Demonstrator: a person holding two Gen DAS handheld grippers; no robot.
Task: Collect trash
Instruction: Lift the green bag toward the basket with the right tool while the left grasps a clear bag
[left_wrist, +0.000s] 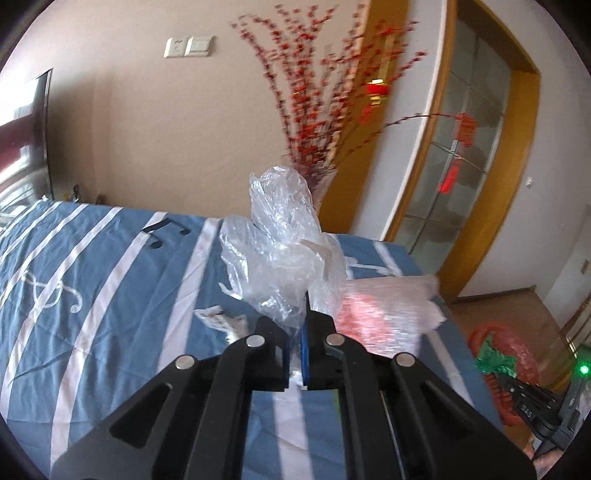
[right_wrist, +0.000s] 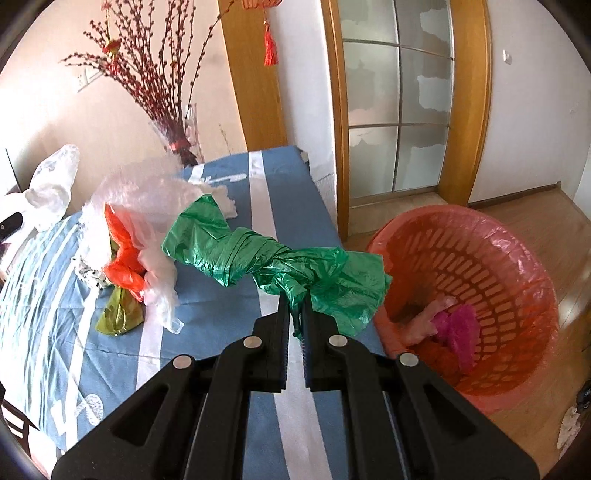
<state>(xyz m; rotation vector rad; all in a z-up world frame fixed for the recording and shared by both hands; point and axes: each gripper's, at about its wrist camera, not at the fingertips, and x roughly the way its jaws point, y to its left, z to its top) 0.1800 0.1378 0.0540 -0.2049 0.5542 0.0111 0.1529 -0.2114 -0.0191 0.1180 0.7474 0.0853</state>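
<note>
Above the striped surface (left_wrist: 92, 266), we hold two pieces of trash: left tongs (left_wrist: 295, 332) clenched on a clear plastic bag (left_wrist: 280, 240), right tongs (right_wrist: 295, 306) clenched on a green plastic bag (right_wrist: 266, 258), both lifted off the cloth. Risks, as we judge them: each grip catches only a thin pinch of film, so a bag may slip out mid-carry; the green bag's long tail may drag on the pile of clear, red and olive wrappers (right_wrist: 125, 251) w/ a chance of pulling some off the edge; light film may drape over the rim of the lined red basket (right_wrist: 480, 288) instead of dropping inside. Right wrist view shows the basket interior, w/ pink trash already in it, plus a white bag (right_wrist: 51, 188) farther back. Left wrist view shows only a sliver of the basket, but adds a small torn wrapper (left_wrist: 218, 317) on the cloth.
</note>
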